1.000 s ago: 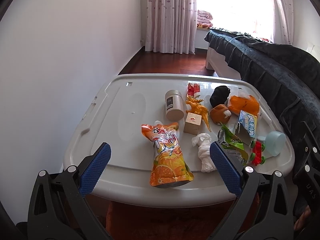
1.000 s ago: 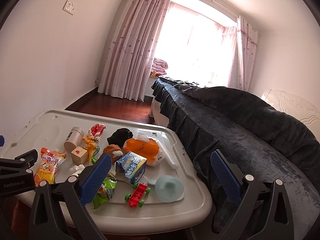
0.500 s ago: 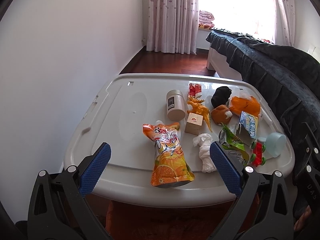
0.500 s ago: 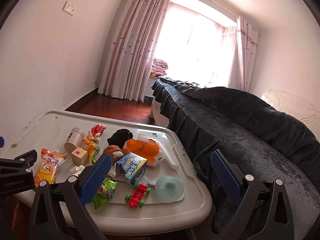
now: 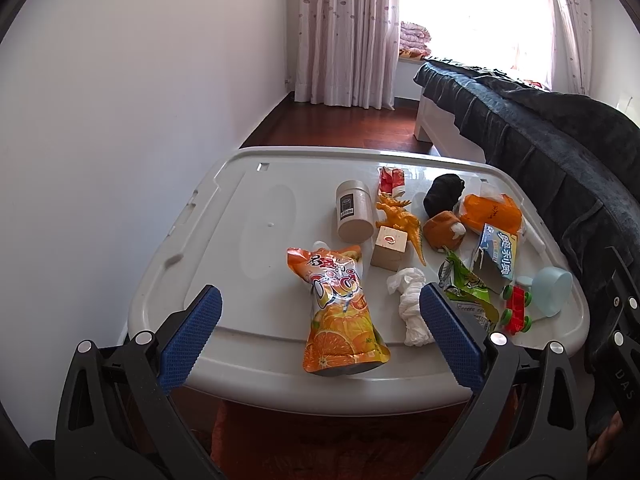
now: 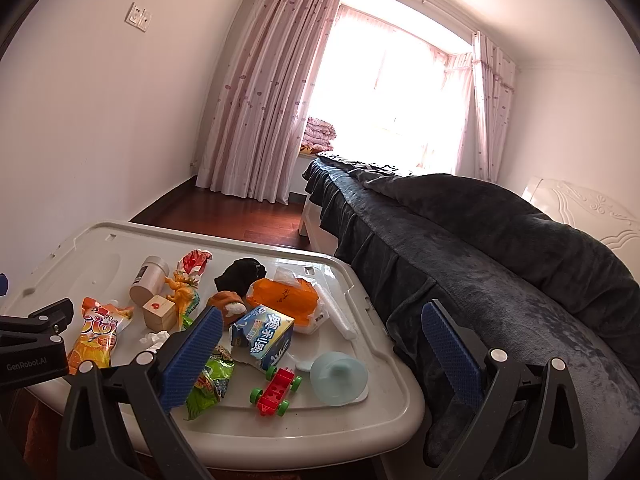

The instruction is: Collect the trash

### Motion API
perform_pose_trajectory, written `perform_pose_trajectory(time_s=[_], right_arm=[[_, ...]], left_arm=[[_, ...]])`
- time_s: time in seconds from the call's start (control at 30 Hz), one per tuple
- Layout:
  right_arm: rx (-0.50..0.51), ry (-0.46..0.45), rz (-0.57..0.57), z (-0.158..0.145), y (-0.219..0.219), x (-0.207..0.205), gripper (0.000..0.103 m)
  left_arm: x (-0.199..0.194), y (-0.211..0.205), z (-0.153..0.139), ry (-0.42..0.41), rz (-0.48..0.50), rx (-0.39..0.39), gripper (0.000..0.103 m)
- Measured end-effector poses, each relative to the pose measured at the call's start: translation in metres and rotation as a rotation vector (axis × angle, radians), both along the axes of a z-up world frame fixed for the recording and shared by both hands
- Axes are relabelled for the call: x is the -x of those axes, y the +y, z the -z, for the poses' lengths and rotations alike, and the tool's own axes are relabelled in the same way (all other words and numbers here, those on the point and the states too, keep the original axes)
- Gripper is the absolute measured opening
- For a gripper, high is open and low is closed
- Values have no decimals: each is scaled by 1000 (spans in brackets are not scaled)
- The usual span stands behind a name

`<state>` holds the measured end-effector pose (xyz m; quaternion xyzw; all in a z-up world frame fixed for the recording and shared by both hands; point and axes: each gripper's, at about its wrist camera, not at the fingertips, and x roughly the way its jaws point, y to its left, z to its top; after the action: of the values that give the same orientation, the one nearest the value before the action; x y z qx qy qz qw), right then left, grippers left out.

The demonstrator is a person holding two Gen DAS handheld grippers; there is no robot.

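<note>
Trash lies on a white plastic lid used as a table [image 5: 256, 248]: an orange juice pouch [image 5: 340, 312], a crumpled white tissue [image 5: 410, 304], a green snack wrapper [image 5: 466, 284], a blue and white carton [image 5: 498, 256] and a red wrapper [image 5: 390, 180]. My left gripper [image 5: 318, 332] is open and empty, just in front of the lid's near edge, with the pouch between its fingers in view. My right gripper [image 6: 322, 348] is open and empty, above the lid's right side near the carton [image 6: 264, 334] and green wrapper [image 6: 210, 380].
Toys and other items share the lid: a tan jar [image 5: 352, 210], a wooden cube [image 5: 390, 248], an orange dinosaur [image 5: 400, 216], a black cloth [image 5: 444, 194], an orange tissue pack [image 5: 490, 212], a red toy car [image 6: 276, 392], a light blue cup [image 6: 338, 372]. A dark-covered bed [image 6: 500, 248] stands close on the right.
Both grippers have drifted very slightly; the view is nearly the same. Nothing on the lid has moved.
</note>
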<state>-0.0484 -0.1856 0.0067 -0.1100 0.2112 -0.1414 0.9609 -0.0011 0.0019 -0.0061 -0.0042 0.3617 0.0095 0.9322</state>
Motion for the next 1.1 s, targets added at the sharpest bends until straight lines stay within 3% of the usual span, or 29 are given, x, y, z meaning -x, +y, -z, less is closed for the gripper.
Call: perform_pose_trajectory(time_s=[1.1], right_arm=[[0, -6, 4, -3, 2, -2, 98]], left_arm=[[0, 2, 0, 1, -2, 0, 97]])
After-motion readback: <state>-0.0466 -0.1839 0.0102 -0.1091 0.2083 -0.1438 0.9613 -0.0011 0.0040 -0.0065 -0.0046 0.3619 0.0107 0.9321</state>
